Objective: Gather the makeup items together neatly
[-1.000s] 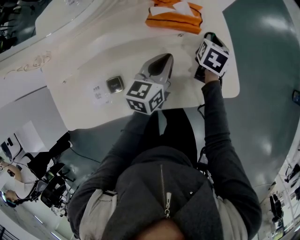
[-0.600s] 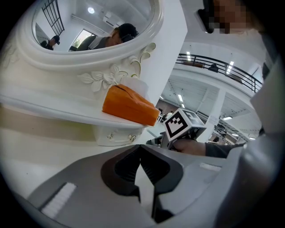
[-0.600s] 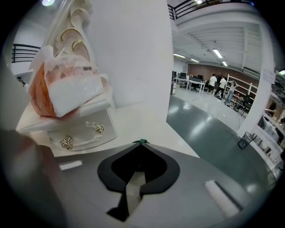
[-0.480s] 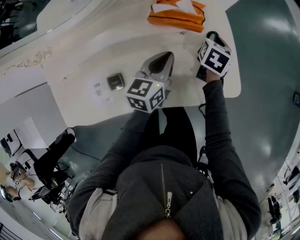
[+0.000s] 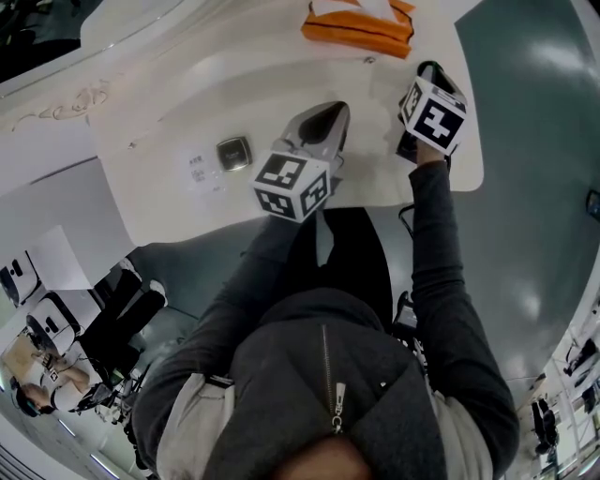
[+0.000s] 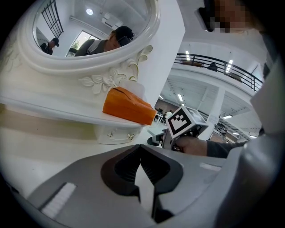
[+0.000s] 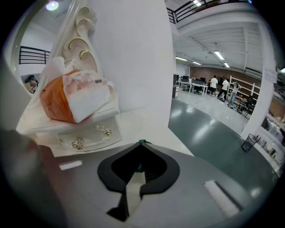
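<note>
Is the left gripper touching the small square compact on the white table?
Apart. The head view shows bare tabletop between the left gripper and the compact, which lies to its left in the picture.

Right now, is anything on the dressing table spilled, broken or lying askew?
Nothing stands out. The compact lies flat beside a white card, and the orange tissue pack rests on its shelf. No spill or damage shows.
</note>
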Demonstrator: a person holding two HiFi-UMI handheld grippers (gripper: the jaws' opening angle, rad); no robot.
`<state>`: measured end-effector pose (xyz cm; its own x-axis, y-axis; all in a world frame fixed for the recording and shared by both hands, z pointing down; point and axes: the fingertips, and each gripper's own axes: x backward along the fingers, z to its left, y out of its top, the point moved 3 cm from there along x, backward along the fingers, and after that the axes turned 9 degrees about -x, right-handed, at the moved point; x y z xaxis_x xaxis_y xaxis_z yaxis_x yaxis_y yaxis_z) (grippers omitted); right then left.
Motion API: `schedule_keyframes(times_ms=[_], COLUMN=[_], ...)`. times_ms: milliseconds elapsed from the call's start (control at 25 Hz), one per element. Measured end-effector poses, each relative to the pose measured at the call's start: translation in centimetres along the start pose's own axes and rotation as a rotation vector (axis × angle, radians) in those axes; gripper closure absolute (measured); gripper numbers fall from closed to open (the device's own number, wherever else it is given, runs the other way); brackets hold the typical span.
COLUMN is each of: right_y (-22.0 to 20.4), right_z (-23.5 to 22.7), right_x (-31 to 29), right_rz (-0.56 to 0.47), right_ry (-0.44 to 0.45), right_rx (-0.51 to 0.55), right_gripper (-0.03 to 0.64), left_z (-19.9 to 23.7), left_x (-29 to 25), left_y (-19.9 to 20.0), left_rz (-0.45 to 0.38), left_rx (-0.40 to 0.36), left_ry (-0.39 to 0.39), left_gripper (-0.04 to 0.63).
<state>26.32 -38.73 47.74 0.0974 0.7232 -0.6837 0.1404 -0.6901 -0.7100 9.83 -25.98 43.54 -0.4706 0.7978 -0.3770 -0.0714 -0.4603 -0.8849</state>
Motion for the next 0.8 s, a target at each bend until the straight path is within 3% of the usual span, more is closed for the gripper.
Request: schedule_keyframes(times_ms=[800], right_y=[-1.8], right_z=[-0.3], right_x=[5.3], right_rz=[-0.043], right_ry=[0.022], right_rx=[0.042], right_gripper=[0.612], left_z=[-2.9], left_x=[3.8], left_y=[-1.4], left_rz=[-0.04], left_rx=[-0.025], left_ry=[-0.019], left_gripper=[0.586])
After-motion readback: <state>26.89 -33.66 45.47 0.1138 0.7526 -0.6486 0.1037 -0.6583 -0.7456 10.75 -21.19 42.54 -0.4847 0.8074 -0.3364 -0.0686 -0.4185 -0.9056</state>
